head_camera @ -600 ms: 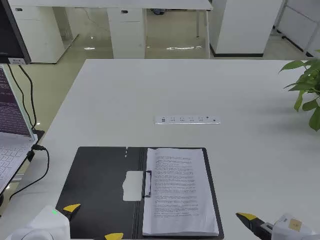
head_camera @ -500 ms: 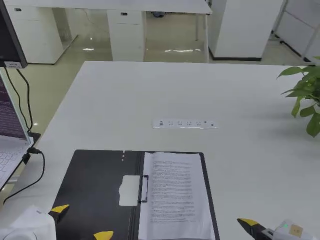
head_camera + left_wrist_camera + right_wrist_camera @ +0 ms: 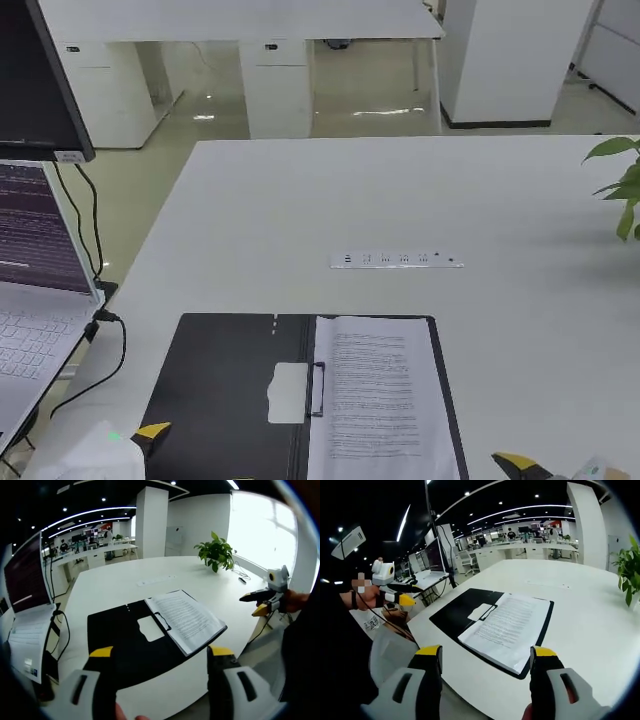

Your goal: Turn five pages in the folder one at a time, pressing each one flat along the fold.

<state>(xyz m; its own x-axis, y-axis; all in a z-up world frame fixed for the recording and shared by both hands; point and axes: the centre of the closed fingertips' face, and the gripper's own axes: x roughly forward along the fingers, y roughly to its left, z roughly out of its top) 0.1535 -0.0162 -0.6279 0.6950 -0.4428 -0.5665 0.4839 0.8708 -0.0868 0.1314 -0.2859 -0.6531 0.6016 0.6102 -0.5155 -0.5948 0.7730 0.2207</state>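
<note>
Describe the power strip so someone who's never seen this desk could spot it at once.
On the white table, an open black folder lies near the front edge. Just past the folder's far edge sits the power strip: a narrow white bar with a row of small dark ports. It is table-coloured and flat, unlike the black folder and the leafy plant at the right.

The folder [image 3: 225, 390] has a black, matt cover that looks like plastic. Its pages [image 3: 385, 410] are white printed paper, held under a thin dark metal clip [image 3: 319, 388]. The tabletop [image 3: 400, 190] is white, smooth and matt; the floor [image 3: 340, 95] beyond is glossy and mirrors the lights
</note>
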